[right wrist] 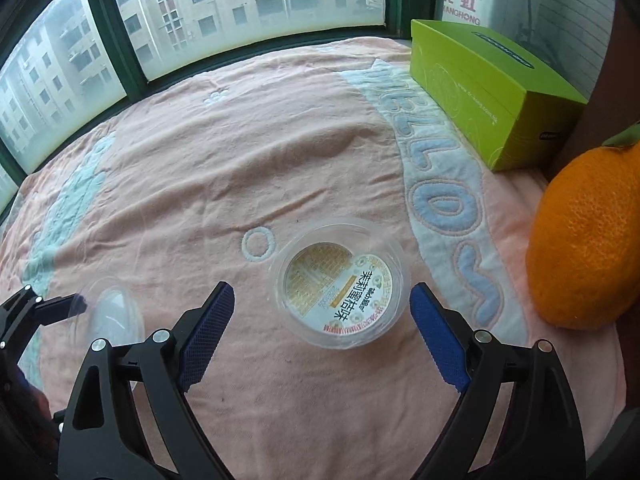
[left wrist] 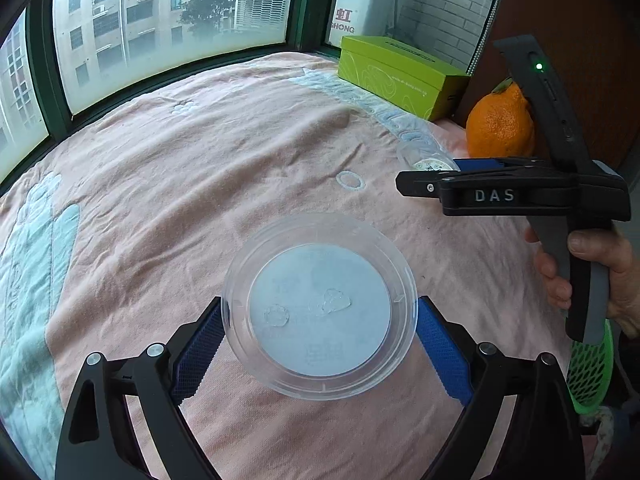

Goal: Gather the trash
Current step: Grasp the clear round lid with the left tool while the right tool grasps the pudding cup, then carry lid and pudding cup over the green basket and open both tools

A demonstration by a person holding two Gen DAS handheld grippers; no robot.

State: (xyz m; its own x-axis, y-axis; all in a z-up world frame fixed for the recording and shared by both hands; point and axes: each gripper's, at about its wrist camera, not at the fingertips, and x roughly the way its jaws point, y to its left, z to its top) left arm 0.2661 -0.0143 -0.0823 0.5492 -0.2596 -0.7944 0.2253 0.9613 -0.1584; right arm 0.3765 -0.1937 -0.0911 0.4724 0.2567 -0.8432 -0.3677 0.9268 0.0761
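A clear plastic cup with a pale grey base (left wrist: 320, 308) sits between the blue pads of my left gripper (left wrist: 320, 340), which touch its rim on both sides. It also shows at the left edge of the right wrist view (right wrist: 114, 312). A second clear cup with a yellow printed label (right wrist: 340, 284) lies on the pink blanket (right wrist: 200, 168) between the tips of my right gripper (right wrist: 322, 316), which is open with gaps on both sides. In the left wrist view the right gripper (left wrist: 516, 192) hovers over that cup (left wrist: 428, 160).
A large orange (right wrist: 588, 236) stands at the right, also in the left wrist view (left wrist: 500, 124). A green box (right wrist: 492, 92) lies at the back right by the window (right wrist: 240, 8). A green mesh object (left wrist: 592, 372) hangs below the hand.
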